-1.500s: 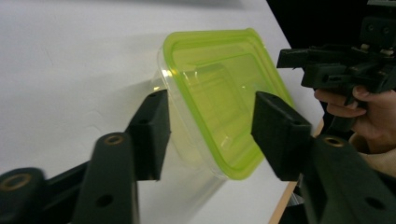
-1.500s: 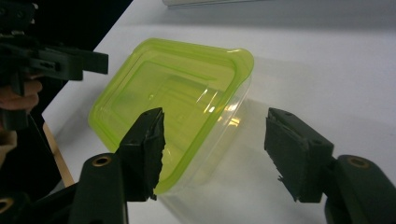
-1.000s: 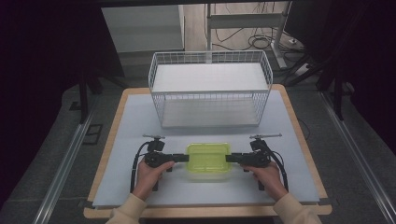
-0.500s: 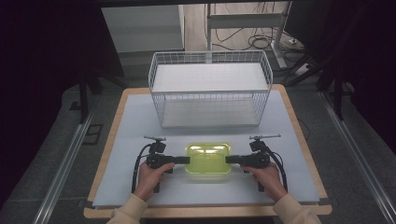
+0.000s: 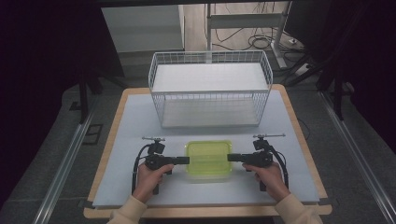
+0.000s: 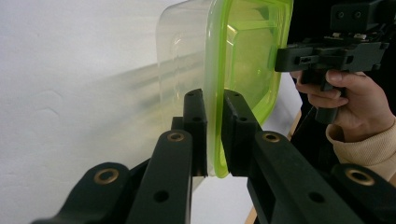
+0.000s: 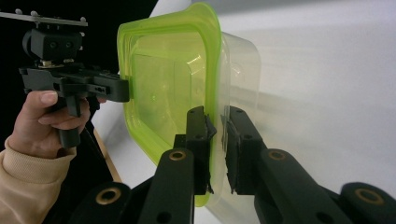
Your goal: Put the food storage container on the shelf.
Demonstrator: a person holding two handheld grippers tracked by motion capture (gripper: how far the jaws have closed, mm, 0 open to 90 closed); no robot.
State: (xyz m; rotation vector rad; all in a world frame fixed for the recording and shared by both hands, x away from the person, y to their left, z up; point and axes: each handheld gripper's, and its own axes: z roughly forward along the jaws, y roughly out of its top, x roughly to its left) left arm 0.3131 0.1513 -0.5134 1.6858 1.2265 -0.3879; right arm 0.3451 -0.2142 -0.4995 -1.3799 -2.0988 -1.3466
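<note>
A clear plastic box with a lime-green lid [image 5: 208, 158] rests on the white mat near the table's front. My left gripper [image 5: 187, 160] comes in from the left, its jaws just closed onto the lid's rim. In the left gripper view the green rim [image 6: 243, 51] sits pinched between my left gripper's [image 6: 214, 100] pads. My right gripper [image 5: 229, 157] clamps the opposite side. The right gripper view has the rim [image 7: 163, 79] squeezed between my right gripper's [image 7: 215, 116] pads, which have also just closed. Each gripper view takes in the other hand's gripper across the box.
A white wire basket [image 5: 210, 93] stands behind the box, at the middle of the table's far half. The white mat [image 5: 135, 121] lies bare to the left and right of the basket. The wooden table edge [image 5: 205, 212] runs along the front.
Both pairs of jaws have closed onto the box's rim. The box, slightly skewed a second ago, now sits square between the grippers. The hands have hardly moved.
</note>
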